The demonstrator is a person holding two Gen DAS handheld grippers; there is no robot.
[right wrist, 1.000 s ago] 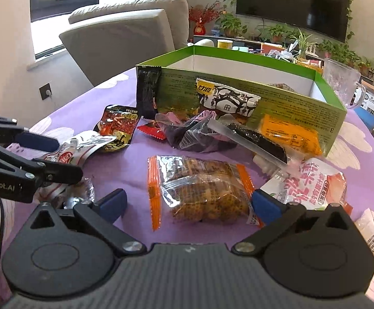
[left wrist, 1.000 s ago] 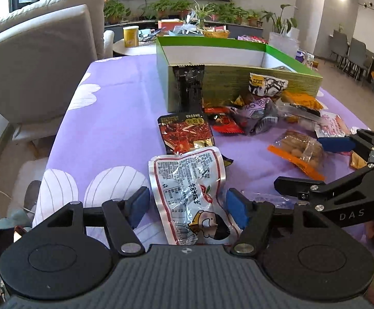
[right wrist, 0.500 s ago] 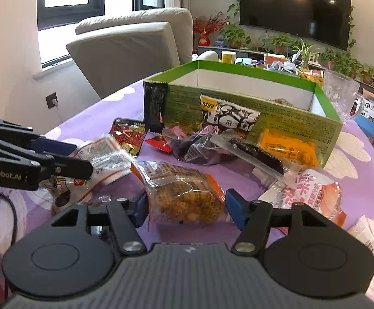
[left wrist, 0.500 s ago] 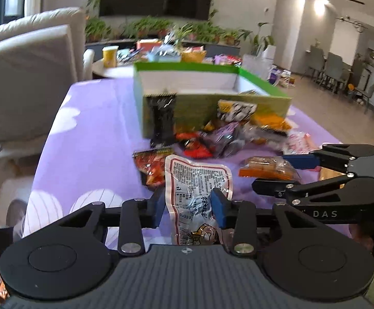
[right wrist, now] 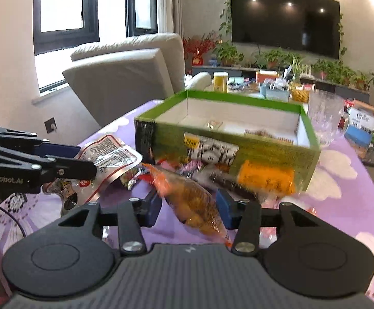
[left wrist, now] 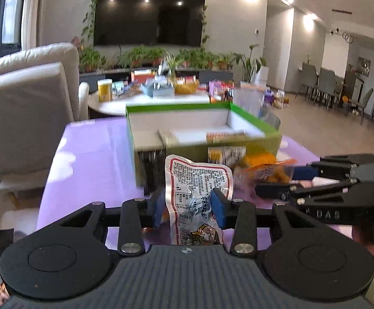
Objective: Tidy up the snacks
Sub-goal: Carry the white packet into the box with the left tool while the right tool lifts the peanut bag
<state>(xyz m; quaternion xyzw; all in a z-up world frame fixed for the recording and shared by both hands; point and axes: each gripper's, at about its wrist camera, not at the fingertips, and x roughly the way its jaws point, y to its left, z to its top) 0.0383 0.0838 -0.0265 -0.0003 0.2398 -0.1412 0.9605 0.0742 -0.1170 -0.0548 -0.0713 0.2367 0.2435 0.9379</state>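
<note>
Left gripper pinches a white pouch, lifted off the cloth and hanging between the blue pads; right gripper pinches an orange-edged clear pack of what look like fried bits, tilted, also off the table. Judgement: both pieces are in carry toward the green box, neither dropped yet. Beyond them, a heap of packs lies against the box's near wall, so most of the sorting is left. Inside the box only a few small flat items show on the white floor; count unclear. Both views are motion-blurred: heap items smear together, labels unreadable. Box wall hides the near strip of its floor. The wrist bodies cover the table nearest the person
</note>
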